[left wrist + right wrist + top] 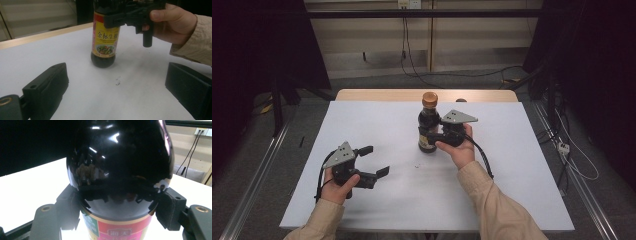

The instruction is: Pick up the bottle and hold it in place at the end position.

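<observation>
A dark sauce bottle (428, 126) with an orange cap and a yellow label stands upright near the middle of the white table (377, 125). My right gripper (433, 136) is shut on the bottle's body from its right side. In the right gripper view the glossy bottle (120, 170) sits between both pads (168, 211), which press on it just above the label. My left gripper (374, 160) rests open at the table's front left, with nothing between its jaws. From the left gripper view the bottle (104, 40) stands ahead of it, and the right gripper (112, 21) is clamped on its upper part.
A wooden strip (427, 95) runs along the table's far edge. Small dark specks (417, 165) lie on the white surface in front of the bottle. Cables (412, 65) trail over the floor behind, and metal rails (257, 170) flank the table.
</observation>
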Motion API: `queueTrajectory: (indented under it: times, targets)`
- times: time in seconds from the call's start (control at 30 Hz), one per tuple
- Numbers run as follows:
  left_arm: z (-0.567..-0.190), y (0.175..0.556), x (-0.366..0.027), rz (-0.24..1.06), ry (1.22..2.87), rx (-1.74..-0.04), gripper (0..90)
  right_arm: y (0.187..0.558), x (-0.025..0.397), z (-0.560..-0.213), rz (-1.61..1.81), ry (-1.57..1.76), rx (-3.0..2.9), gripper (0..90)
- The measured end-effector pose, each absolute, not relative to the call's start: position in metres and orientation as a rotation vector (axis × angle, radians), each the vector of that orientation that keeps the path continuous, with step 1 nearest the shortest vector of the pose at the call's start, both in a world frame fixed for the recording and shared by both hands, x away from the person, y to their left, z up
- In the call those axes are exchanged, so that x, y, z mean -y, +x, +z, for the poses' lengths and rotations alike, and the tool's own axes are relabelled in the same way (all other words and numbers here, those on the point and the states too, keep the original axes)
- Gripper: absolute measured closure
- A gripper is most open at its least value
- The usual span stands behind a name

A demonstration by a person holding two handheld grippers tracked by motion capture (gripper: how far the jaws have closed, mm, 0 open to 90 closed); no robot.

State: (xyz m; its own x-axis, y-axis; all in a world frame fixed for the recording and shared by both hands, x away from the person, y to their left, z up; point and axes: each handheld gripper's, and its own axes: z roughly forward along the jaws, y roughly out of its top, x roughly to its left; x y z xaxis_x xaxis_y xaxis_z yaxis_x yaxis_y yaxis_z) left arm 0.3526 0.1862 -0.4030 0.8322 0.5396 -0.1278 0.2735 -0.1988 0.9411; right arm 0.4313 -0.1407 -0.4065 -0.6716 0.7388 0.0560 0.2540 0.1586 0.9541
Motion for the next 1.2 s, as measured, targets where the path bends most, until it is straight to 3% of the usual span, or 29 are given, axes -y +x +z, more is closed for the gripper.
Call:
queueTrajectory:
  times: [1.2]
  targets:
    - [-0.368, 0.400, -0.143, 0.191, 1.807, -0.571, 4.4, 0.432, 0.142, -0.407, 1.540, 0.942, -2.025, 30.5]
